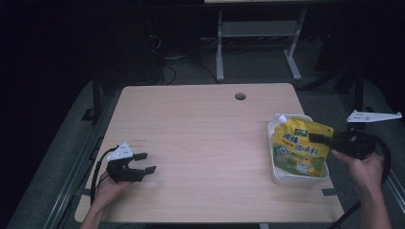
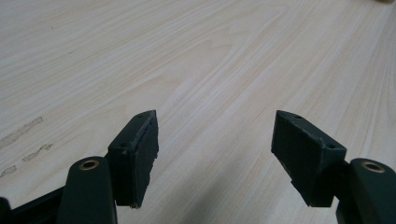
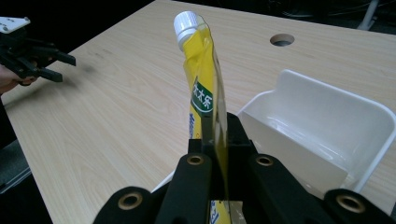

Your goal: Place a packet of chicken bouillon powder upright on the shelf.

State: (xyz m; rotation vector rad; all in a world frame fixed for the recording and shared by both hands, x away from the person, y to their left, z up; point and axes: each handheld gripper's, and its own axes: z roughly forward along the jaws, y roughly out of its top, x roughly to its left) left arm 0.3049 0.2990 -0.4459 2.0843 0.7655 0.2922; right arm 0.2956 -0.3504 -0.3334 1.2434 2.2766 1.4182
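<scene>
On the table (image 1: 200, 138): one pouch (image 1: 299, 148), one tub (image 1: 277, 179).

The yellow pouch (image 3: 204, 88) bears a green label reading "太太乐"; its larger blue characters are too blurred to read.

Pale wood-grain counter (image 1: 200, 143) with a round cable hole (image 1: 240, 96), dim dark room, grey floor (image 1: 258, 67), white-legged table frame (image 1: 258, 43) behind, tangled cables (image 1: 167, 62) beneath
</scene>
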